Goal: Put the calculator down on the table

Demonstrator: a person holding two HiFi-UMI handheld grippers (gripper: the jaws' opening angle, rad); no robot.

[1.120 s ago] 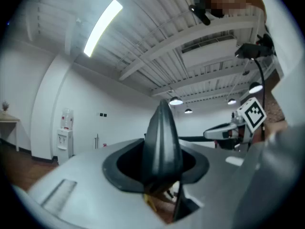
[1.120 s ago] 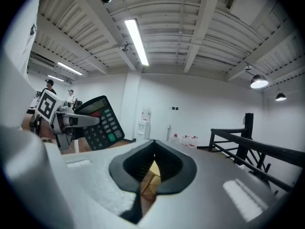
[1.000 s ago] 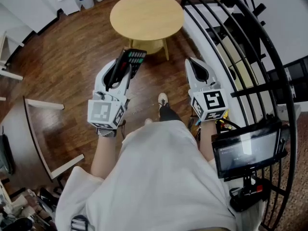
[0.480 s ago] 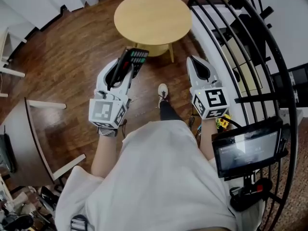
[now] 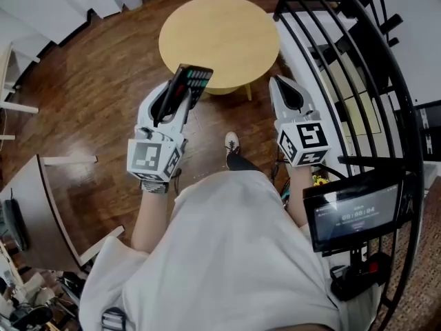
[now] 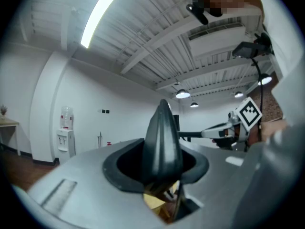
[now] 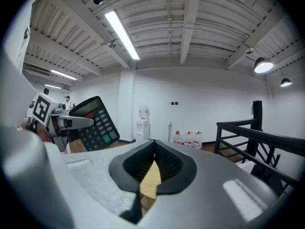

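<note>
Holding: the left tool (image 5: pixel 178 101) grips the calculator (image 5: pixel 190 86), its jaws partly apart around the body; the calculator is tilted, with its keys turned toward the right tool.
Right tool: the right tool (image 5: pixel 286 96) carries nothing, its jaws pressed fully together, and it sits about level with the left one.
Calculator place: in the air above the wooden floor (image 5: pixel 103 88), its far end showing over the near rim of the round surface (image 5: pixel 220 40); it appears to be above the surface, not touching it.
Surface: a bare, light wood top just ahead of both tools, beside a black railing (image 5: pixel 344 67).
Done: the calculator is gripped and at the edge of the surface.
Left: reach over the top, lower the calculator flat, spread the jaws and draw the left tool clear.
</note>
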